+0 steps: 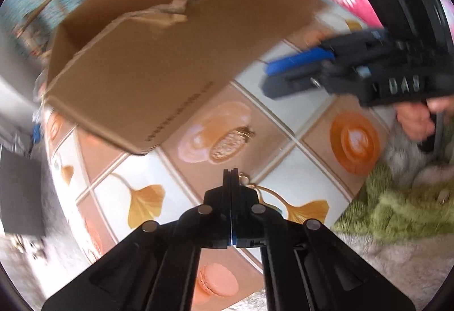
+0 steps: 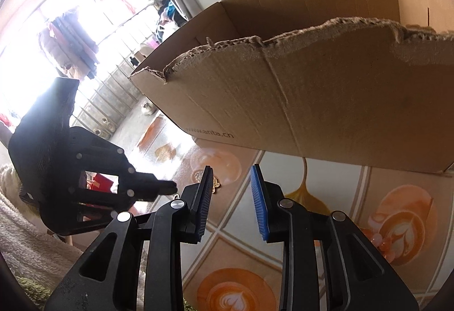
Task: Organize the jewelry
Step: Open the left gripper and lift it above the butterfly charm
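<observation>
Both grippers are built of black plastic. On the right gripper (image 2: 232, 197), ribbed blue pads (image 2: 258, 197) and round silver screws (image 2: 284, 203) are seen; matching screws (image 1: 205, 209) are borne by the left gripper (image 1: 230, 175).

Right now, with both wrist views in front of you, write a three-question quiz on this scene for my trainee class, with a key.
1. True or false: the left gripper is shut.
2. Which large thing stands just beyond the gold brooch? A) cardboard box B) glass vase C) metal tray
3. Fill in: the right gripper is open and holds ____.

Key: 1 true; 2 A; 3 nothing.
</observation>
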`<state>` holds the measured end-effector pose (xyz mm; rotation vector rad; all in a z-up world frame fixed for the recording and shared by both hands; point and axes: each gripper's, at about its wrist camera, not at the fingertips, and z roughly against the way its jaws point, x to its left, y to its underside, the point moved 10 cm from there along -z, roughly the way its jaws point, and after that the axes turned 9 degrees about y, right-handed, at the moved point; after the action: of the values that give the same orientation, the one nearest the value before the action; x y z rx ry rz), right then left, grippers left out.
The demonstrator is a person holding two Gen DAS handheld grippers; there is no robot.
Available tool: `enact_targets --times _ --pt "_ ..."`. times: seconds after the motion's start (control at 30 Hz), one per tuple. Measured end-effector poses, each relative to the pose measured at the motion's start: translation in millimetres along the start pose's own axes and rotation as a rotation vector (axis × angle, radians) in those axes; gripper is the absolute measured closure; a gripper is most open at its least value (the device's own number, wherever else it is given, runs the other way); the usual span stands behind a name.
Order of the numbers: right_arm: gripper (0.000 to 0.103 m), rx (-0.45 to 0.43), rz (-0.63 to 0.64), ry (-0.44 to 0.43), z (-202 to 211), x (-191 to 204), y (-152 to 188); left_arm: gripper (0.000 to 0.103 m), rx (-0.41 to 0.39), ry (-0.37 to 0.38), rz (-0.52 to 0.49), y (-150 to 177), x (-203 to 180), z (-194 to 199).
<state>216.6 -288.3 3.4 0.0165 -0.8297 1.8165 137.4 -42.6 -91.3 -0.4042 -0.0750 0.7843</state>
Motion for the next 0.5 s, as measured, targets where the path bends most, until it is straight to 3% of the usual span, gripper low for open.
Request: enact_targets --times 0.07,0.1,0.17,0.33,0.43,0.5 --pt "0.075 0.014 0.007 0.005 -2.4 5.2 -0.4 0.098 -0.02 0.018 0.092 6.0 3.8 2.3" --pt "0.069 0.026 0.016 0.015 -3.4 8.4 0.4 0.092 -0.022 0.015 0.128 10.4 7.2 2.6" --pt "0.061 0.04 0.039 0.044 -4.6 14.9 2.7 0.055 -0.036 0.004 0.226 22.8 13.4 1.0" --pt "0.058 0.064 0.119 0.152 -9.3 29.3 6.9 0.033 -0.125 -0.007 0.375 37.9 19.0 5.3" --pt "0.058 0.062 0.161 0.214 -14.6 34.8 4.6 0.026 -0.172 -0.007 0.414 38.4 17.6 4.6" --pt "0.064 0.069 0.198 0.245 -21.1 38.7 3.6 0.022 -0.187 -0.018 0.419 40.3 25.1 1.6"
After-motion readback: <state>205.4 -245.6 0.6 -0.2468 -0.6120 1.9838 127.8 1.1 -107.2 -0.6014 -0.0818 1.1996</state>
